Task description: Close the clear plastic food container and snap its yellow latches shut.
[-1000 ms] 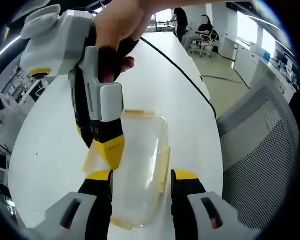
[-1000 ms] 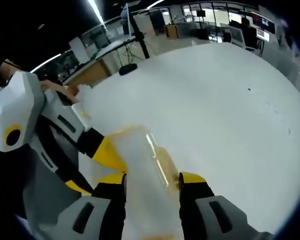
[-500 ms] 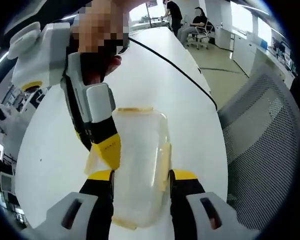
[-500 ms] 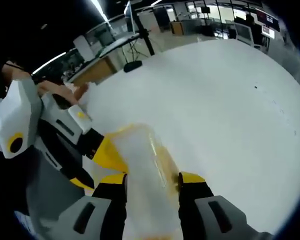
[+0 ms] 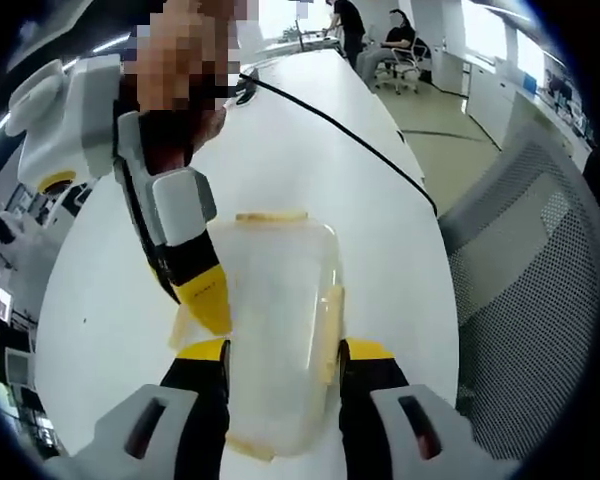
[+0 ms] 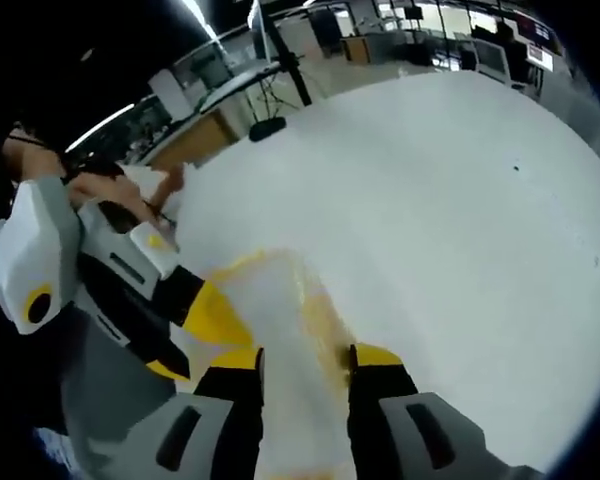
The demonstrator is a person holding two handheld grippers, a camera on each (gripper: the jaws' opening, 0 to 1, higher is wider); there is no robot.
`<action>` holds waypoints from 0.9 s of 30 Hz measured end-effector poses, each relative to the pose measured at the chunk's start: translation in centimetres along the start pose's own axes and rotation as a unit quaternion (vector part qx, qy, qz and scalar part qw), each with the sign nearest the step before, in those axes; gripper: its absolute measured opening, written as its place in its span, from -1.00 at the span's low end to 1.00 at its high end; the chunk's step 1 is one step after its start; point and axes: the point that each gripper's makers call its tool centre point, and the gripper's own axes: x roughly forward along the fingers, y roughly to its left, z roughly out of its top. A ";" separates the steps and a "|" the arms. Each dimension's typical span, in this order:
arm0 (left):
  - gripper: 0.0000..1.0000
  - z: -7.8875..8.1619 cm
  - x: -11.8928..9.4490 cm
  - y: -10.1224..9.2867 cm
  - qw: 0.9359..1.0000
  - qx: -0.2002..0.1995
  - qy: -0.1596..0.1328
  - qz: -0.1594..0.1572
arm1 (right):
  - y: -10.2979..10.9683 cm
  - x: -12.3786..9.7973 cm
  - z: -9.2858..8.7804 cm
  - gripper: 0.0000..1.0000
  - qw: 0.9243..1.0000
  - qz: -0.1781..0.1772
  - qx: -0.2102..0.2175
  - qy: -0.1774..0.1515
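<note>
Looking along our left gripper (image 5: 283, 352), we see its black, yellow-tipped jaws spread about as wide as the clear plastic food container (image 5: 278, 330), one jaw against each long side, so it clamps the container on the white table (image 5: 380, 240). A yellow latch (image 5: 330, 325) runs down the container's right side just above the right jaw, and another yellow latch (image 5: 270, 216) lies along the far end. The right gripper (image 5: 202, 290) comes in from the upper left, a person's hand (image 5: 185, 120) on it, and its yellow tip presses against the container's left edge. In the right gripper view, our right gripper (image 6: 305, 358) straddles the blurred container (image 6: 280, 330) with a jaw on either side; we cannot tell whether it is clamped or just resting there. The left gripper (image 6: 195, 315) reaches in from the left and touches the container. A black cable (image 5: 350, 130) crosses the table beyond, and a grey mesh chair (image 5: 525, 290) stands just beside the table's right edge.
</note>
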 end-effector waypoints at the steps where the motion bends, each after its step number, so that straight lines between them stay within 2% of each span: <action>1: -0.17 0.0 0.0 0.0 1.000 0.000 0.001 0.002 | 0.0 0.0 0.2 -0.55 1.000 -0.001 -0.004 -0.002; 3: -0.17 0.0 0.1 -0.1 1.000 0.001 0.006 0.007 | -0.1 -0.2 1.5 -0.86 0.999 -0.014 -0.021 -0.020; 4: -0.17 0.0 0.1 0.0 1.000 0.001 0.007 0.009 | 0.6 -0.1 1.6 -0.91 0.999 0.003 -0.030 -0.016; 5: -0.17 0.2 0.2 -0.2 1.000 -0.006 0.005 0.008 | -0.7 0.0 1.3 -1.00 0.996 -0.055 -0.072 0.009; 6: -0.16 0.3 0.2 -0.2 1.000 0.001 0.006 0.008 | 0.5 0.5 1.8 -1.00 0.996 -0.029 -0.082 0.002; 9: -0.16 0.3 0.2 -0.3 1.000 0.004 0.013 0.008 | 0.7 0.2 1.6 -0.96 0.997 -0.034 -0.072 0.017; 11: -0.15 0.3 0.2 -0.3 1.000 0.004 0.013 0.006 | 1.0 0.2 1.4 -0.81 0.998 -0.019 -0.058 0.024; 12: -0.15 0.3 0.2 -0.3 1.000 0.003 0.013 0.006 | 1.0 0.1 1.4 -0.78 0.997 -0.015 -0.066 0.025; 14: -0.15 0.3 0.1 -0.3 1.000 0.003 0.012 0.005 | 0.1 -0.2 0.7 -0.82 0.993 -0.033 -0.100 0.054; 15: -0.15 0.3 0.2 -0.3 1.000 0.003 0.011 0.005 | 0.1 -0.3 0.4 -0.81 0.991 -0.026 -0.114 0.063; 16: -0.15 0.3 0.2 -0.3 1.000 0.002 0.012 0.005 | 0.2 -0.4 0.4 -0.80 0.995 -0.022 -0.080 0.059; 17: -0.15 0.3 0.2 -0.3 1.000 0.003 0.012 0.006 | 0.3 -0.4 0.4 -0.75 0.995 -0.018 -0.073 0.060; 19: -0.15 0.3 0.1 -0.3 1.000 0.002 0.012 0.006 | 0.4 -0.3 -0.1 -0.63 0.994 -0.009 -0.081 0.072; 27: -0.15 0.3 0.3 -0.2 1.000 0.002 0.022 0.005 | 0.1 0.0 0.0 -0.59 0.995 0.006 -0.058 0.079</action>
